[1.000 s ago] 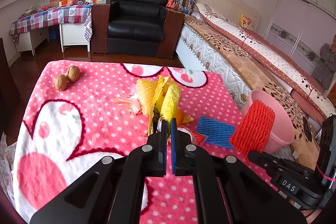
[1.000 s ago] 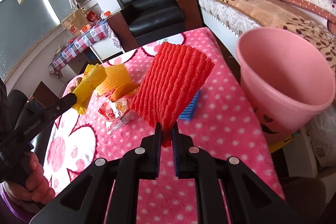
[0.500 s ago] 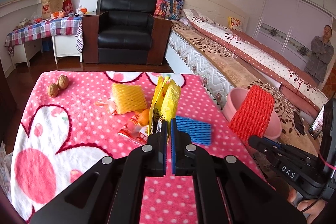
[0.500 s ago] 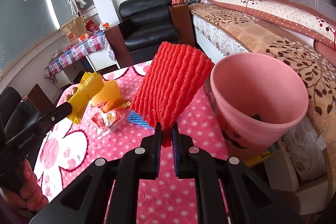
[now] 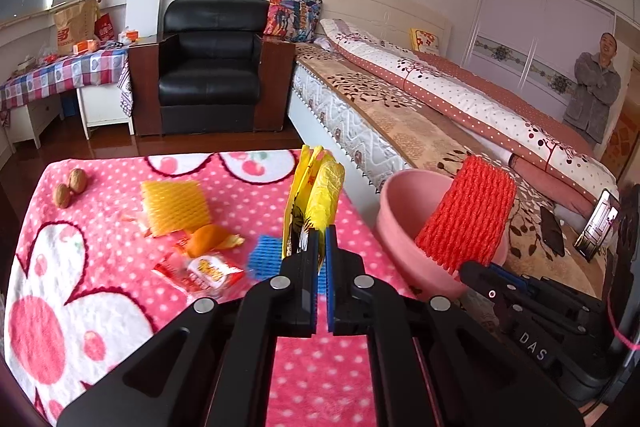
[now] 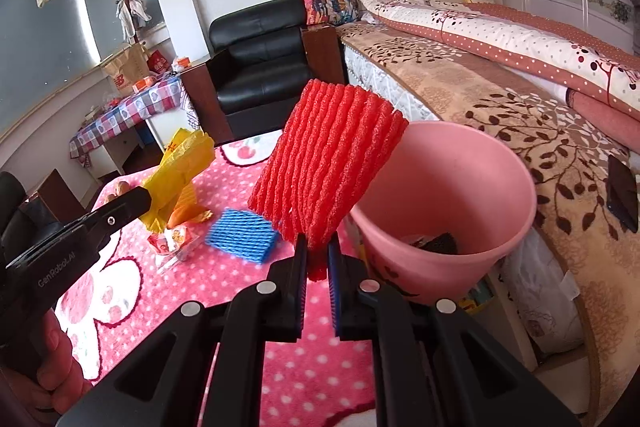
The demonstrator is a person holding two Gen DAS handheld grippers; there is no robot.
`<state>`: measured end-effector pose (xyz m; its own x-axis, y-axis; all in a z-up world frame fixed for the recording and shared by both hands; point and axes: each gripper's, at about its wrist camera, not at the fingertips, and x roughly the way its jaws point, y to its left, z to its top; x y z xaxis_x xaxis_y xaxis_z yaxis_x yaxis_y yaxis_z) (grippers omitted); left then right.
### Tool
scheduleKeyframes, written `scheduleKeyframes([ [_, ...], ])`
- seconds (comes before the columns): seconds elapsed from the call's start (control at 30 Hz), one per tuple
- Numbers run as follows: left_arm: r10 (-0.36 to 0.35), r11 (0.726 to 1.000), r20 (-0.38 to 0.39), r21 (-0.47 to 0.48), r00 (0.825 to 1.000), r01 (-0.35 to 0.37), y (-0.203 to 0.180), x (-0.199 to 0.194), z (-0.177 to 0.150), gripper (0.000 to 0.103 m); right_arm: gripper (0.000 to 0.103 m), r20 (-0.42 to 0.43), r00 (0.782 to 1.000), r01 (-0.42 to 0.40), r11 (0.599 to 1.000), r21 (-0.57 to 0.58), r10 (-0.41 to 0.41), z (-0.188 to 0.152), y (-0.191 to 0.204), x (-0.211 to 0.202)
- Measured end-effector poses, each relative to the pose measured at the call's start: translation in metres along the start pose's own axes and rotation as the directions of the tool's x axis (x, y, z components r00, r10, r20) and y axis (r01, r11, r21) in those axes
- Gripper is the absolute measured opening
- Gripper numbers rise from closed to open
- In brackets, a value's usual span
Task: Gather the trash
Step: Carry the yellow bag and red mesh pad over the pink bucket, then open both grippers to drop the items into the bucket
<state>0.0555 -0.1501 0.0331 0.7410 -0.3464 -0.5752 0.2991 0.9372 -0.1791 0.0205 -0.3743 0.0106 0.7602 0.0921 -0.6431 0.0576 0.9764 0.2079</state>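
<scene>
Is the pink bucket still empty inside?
No. In the right wrist view something dark already lies at the bottom of the pink bucket.

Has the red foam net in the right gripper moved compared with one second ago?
Yes. In the right wrist view the red foam net, clamped in the right gripper, has come closer to the pink bin; its top corner now overlaps the rim.
</scene>
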Motion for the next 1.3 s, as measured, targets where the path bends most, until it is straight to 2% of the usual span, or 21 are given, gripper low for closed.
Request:
scheduleKeyframes([
  [0.37,-0.021,0.999,-0.029,0.046,0.999,0.022,-0.045,0.039,0.01,0.002,0.009,0.006,0.998,0.063,0.997,0.037,-0.063,0.013,-0.041,0.008],
  [0.87,-0.045,0.991,-0.08,0.124,0.996,0.055,-0.093,0.091,0.008,0.002,0.009,-0.053,0.991,0.123,0.991,0.052,-0.12,0.019,-0.082,0.047],
  [1.3,-0.136,0.979,-0.148,0.135,0.98,0.156,-0.107,0.114,0.004,0.002,0.011,-0.111,0.983,0.155,0.986,0.061,-0.147,0.019,-0.108,0.071],
])
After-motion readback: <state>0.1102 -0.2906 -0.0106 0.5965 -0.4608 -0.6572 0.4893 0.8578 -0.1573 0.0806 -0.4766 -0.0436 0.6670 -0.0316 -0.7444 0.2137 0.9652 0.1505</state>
